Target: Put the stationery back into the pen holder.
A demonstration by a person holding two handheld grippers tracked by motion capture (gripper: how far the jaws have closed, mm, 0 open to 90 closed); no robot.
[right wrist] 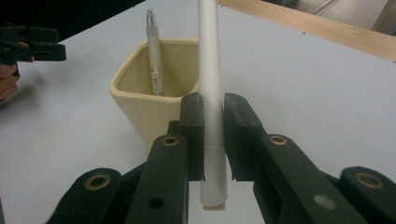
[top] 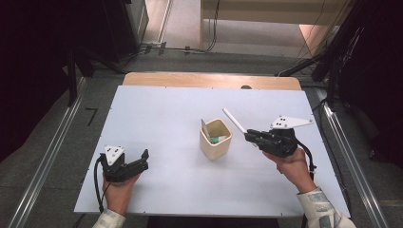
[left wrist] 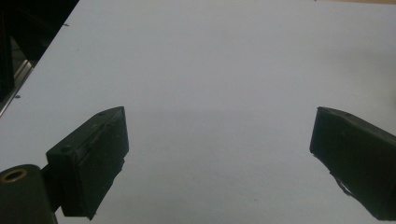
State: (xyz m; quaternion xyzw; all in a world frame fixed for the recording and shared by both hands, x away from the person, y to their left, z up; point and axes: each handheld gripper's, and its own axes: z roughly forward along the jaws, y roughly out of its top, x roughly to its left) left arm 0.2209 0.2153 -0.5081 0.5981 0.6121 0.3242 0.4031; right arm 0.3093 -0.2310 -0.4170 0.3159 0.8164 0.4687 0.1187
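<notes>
White pen (right wrist: 209,70) is clamped near its lower end between the jaws of the right claw (right wrist: 213,122), held clear of the worktop (top: 161,114) and angled up and away from the hand; in the high view the same pen (top: 234,120) sits just to the right of the cream cup (top: 215,138), not yet above its mouth. Inside the cup (right wrist: 140,93) one pen (right wrist: 154,51) already leans against the far wall, and something green lies at the bottom, too small to identify. The left claw (top: 135,164) rests near the front left of the worktop, well apart from the cup, jaws spread wide with nothing between them. Judgement: the work of loading pens into the cup is partly done; the held pen has been picked up and remains to be carried over the rim and released. No further loose pens are visible on the worktop.
</notes>
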